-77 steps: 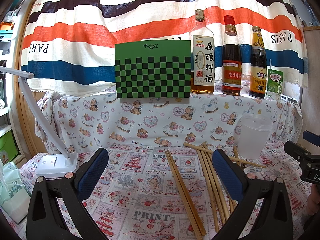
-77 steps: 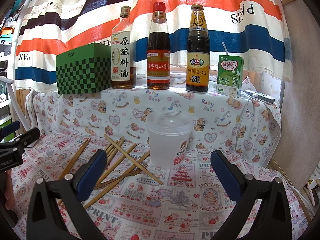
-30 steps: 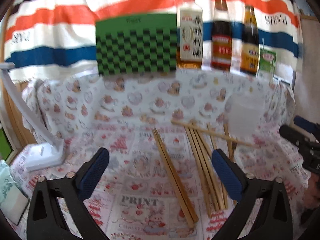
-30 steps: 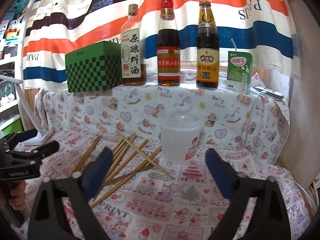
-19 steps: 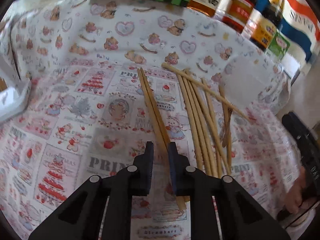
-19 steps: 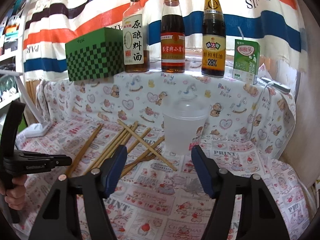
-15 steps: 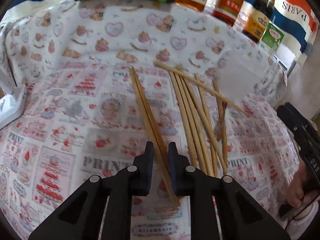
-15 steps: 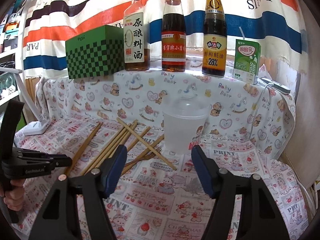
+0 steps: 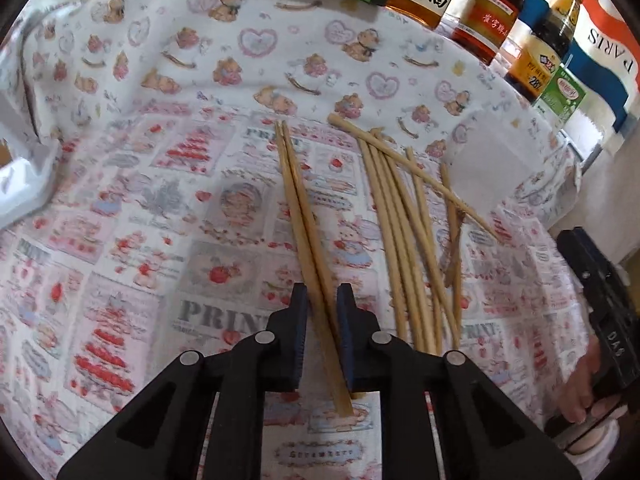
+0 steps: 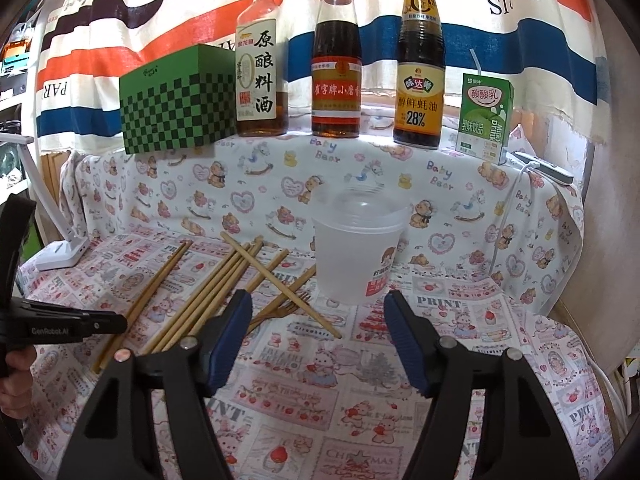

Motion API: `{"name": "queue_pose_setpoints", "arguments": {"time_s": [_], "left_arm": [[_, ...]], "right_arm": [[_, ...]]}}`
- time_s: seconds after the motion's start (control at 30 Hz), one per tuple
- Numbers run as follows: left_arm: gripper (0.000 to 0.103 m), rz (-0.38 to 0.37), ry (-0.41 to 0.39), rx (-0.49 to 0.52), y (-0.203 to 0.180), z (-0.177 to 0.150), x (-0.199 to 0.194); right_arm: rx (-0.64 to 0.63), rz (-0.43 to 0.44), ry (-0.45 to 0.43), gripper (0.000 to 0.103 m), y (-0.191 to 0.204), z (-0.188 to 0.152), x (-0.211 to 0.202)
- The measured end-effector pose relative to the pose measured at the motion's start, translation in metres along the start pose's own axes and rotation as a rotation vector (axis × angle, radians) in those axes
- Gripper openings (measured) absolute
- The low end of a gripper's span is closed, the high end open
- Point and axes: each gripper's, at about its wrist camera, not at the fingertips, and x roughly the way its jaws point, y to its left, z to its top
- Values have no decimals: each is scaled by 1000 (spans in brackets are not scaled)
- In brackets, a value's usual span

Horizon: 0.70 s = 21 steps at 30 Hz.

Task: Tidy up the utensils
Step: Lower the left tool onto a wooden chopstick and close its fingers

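Closing the left claw around the pair of chopsticks near its close end, lying flat on the bench; probably gripping both sticks together to carry them as one. Keeping the right claw half open and empty, waiting low before the plastic cup. Leaving the loose chopsticks crossed beside the cup, likely their destination. Standing farther behind: three sauce bottles.

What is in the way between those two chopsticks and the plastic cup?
The left gripper straddles the chopstick pair. Between that pair and the translucent plastic cup lies the loose pile of chopsticks on the tablecloth. Lifting the pair over the pile should likely clear it.
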Motion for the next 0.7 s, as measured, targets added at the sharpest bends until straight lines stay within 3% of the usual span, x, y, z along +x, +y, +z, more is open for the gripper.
{"name": "queue_pose_setpoints", "arguments": {"time_s": [0.1, 0.33, 0.43, 0.6, 0.7], "left_arm": [[11, 64, -13, 24, -2, -1, 0], [11, 77, -5, 79, -10, -4, 3], [17, 71, 3, 112, -16, -6, 3], [17, 144, 12, 235, -31, -12, 4], [9, 132, 23, 204, -24, -10, 3]], "right_arm": [[3, -3, 1, 70, -1, 0, 0], [5, -10, 4, 70, -1, 1, 0], [2, -12, 3, 70, -1, 1, 1], [0, -20, 4, 70, -4, 1, 1], [1, -28, 7, 70, -4, 1, 1]]}}
